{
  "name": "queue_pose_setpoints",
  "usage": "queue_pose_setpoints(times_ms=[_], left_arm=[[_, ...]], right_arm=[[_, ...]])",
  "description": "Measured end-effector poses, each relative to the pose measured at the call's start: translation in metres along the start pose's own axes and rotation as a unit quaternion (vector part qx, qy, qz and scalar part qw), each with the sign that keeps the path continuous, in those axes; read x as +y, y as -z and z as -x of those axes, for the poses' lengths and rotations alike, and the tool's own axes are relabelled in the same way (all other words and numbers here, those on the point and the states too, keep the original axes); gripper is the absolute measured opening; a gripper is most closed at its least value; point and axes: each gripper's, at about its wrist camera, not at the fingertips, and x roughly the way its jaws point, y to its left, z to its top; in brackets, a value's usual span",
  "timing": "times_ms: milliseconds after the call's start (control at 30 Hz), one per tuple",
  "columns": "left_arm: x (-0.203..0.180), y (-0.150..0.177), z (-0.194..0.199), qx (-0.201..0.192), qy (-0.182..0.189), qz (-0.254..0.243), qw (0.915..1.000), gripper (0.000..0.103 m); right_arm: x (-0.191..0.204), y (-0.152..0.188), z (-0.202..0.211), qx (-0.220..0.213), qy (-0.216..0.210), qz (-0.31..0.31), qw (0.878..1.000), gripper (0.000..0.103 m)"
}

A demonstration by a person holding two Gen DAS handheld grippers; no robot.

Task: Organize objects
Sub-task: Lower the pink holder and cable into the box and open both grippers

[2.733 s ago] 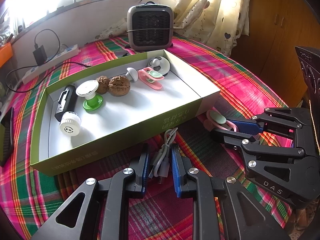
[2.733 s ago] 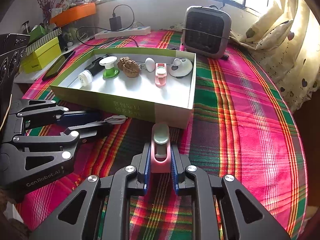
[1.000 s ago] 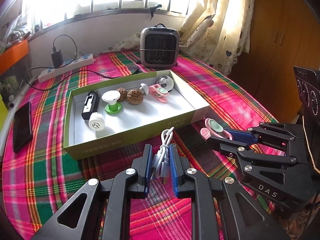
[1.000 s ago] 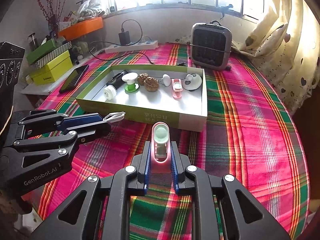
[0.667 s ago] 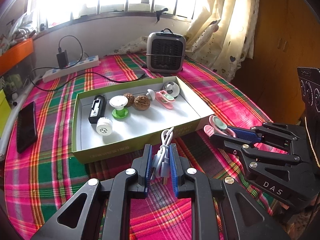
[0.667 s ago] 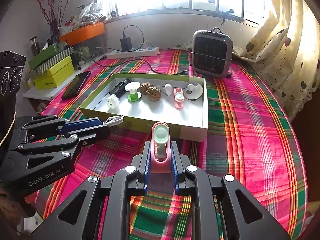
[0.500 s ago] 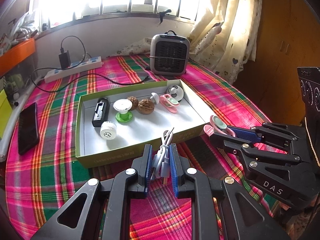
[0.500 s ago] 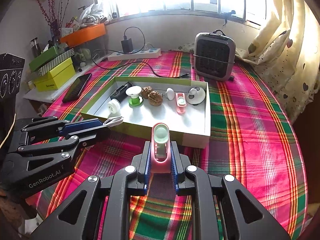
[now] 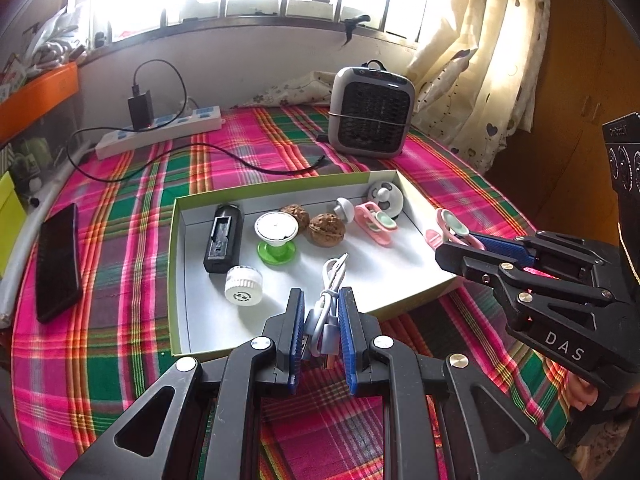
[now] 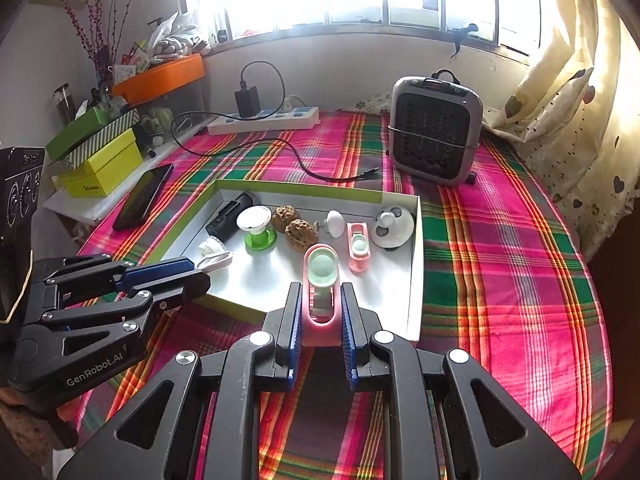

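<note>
- Left gripper [image 9: 322, 334]: blue-padded jaws clamped on a coiled white USB cable [image 9: 326, 312], held over the near edge of the shallow green-sided white cardboard tray [image 9: 176, 264].
- Right gripper [image 10: 320, 332]: jaws clamped on a pink plastic clip with a mint-green round pad [image 10: 321, 280], over the tray's near wall.
- Left view only: tray's white ribbed cap [image 9: 243, 285] in full.
- Right view only: yellow-green boxes [image 10: 102, 164] and an orange shelf [image 10: 160, 76].
- Surface: pink-and-green plaid tablecloth [image 9: 120, 184]; grey fan heater [image 9: 372, 118] farther back, window beyond.

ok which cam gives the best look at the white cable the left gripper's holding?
Left wrist view: the white cable sits bundled between the left gripper fingers, its connector end poking out over the box. The right wrist view shows only the cable's tip beyond that gripper's fingertips, with the bundle hidden.
</note>
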Motion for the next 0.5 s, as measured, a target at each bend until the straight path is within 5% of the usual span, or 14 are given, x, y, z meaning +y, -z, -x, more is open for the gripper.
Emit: queue_pose_setpoints(times_ms=[500], left_arm=[[0.009,-0.011,-0.030,0.022,-0.011,0.003,0.9997,0.014]], right_arm=[[-0.009,-0.012,-0.041,0.035,-0.013,-0.002,0.999,0.018]])
